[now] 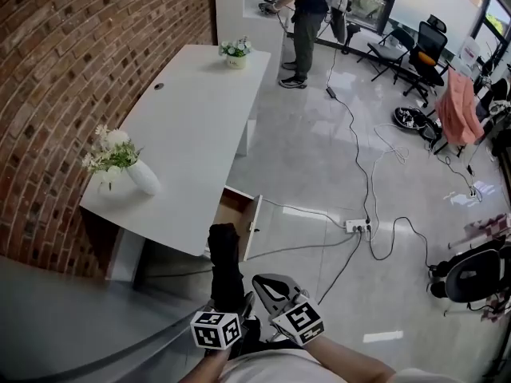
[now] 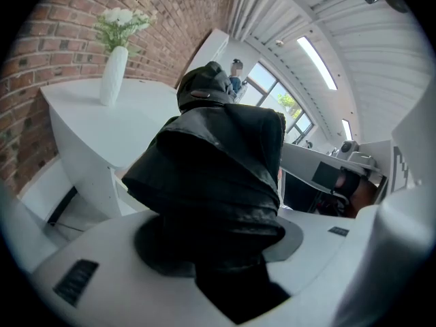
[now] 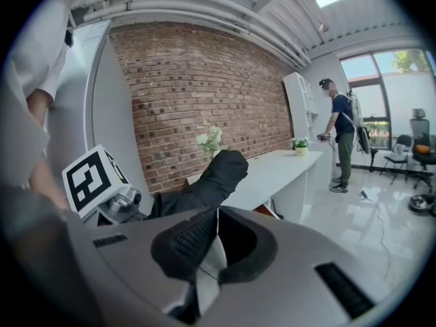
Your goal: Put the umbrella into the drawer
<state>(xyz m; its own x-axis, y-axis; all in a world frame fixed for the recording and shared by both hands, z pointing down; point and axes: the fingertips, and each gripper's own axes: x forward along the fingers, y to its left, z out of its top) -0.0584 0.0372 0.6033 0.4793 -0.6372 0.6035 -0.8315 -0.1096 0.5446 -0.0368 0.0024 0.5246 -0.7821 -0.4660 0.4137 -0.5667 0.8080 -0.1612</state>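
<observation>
Umbrella point(image 1: 226, 263): black, folded, lower centre of the head view. Long axis runs up the frame, free end toward the open drawer point(image 1: 238, 214) under the white desk point(image 1: 200, 126). Left gripper point(image 1: 230, 303) jaws clamped on its lower part. Right gripper point(image 1: 265, 286), just right of it, jaws together, empty. Marker cubes point(image 1: 215, 329) carry black-and-white squares.

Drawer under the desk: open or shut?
Open: the drawer juts out from under the desk, its brown inside showing.
</observation>
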